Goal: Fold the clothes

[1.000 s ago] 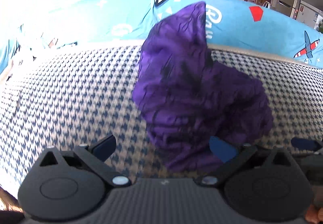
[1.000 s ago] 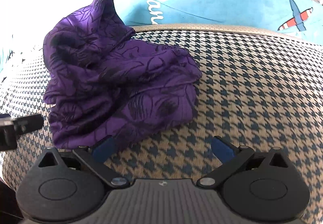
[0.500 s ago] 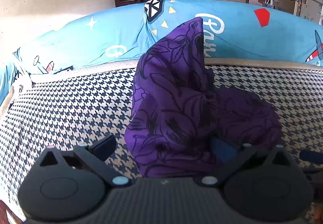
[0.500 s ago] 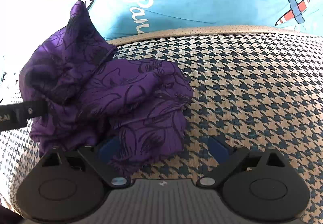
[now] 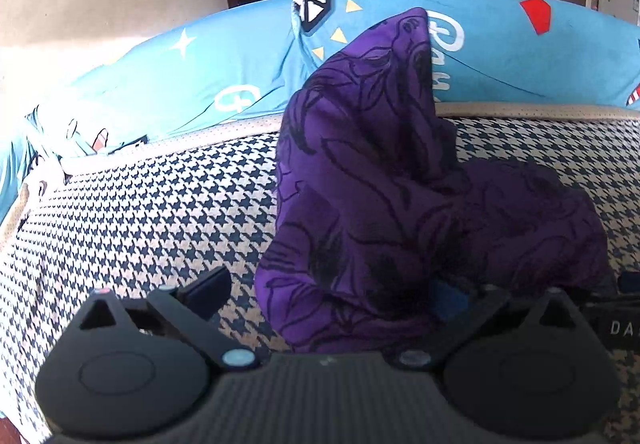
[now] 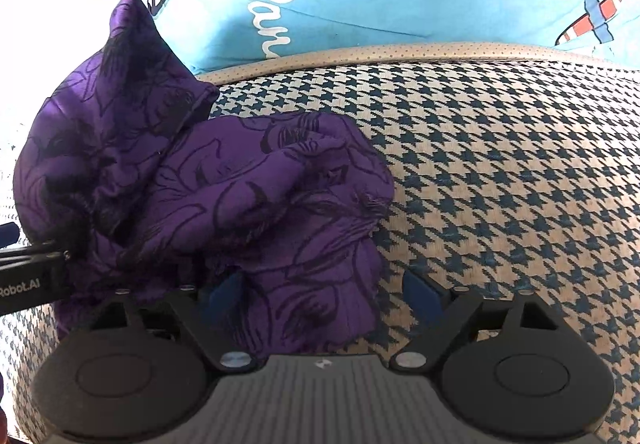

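a crumpled purple garment (image 5: 392,204) (black floral print) lies heaped on the houndstooth cushion (image 5: 140,224). the left hand-held gripper (image 5: 324,288) stands spread wide, cloth between its fingers. the right hand-held gripper (image 6: 324,288) is closing around the garment's near edge, not yet pinching.

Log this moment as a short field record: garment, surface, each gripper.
garment: purple cloth, crumpled in a heap, one peak sticking up
surface: houndstooth cushion, blue printed bedding behind
left gripper: jaws wide, cloth edge between them, not pinched
right gripper: jaws closing, cloth edge between them, pads not yet pressing
fold: not started
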Demonstrator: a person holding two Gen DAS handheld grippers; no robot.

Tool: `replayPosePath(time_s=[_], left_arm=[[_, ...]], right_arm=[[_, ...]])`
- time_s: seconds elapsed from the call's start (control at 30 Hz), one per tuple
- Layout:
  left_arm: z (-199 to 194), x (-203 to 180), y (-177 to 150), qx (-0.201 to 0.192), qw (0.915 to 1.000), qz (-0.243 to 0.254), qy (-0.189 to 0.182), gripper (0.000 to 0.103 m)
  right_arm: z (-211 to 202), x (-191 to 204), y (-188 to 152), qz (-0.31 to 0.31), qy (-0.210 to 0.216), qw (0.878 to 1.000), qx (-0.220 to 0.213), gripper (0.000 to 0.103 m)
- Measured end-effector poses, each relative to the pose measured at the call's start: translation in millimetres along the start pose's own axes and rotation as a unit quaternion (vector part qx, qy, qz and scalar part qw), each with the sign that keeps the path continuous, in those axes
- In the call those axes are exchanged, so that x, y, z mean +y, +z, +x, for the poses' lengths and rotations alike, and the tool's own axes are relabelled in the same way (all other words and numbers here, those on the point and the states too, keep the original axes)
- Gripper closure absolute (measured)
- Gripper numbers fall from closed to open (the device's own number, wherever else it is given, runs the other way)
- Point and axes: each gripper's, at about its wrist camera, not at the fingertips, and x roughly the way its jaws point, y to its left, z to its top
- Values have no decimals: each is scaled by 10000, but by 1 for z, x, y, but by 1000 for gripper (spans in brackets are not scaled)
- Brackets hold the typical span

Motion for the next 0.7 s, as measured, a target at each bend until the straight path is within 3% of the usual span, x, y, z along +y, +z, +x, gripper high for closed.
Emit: replayPosePath(time_s=[0.27, 0.7], left_arm=[[24, 20, -6, 216, 9991, -369, 13, 0], [20, 36, -14, 33, 9980, -609, 168, 0]], right_arm=[[14, 9, 4, -67, -82, 9999, 83, 23], [31, 37, 16, -120, -167, 9995, -220, 23]])
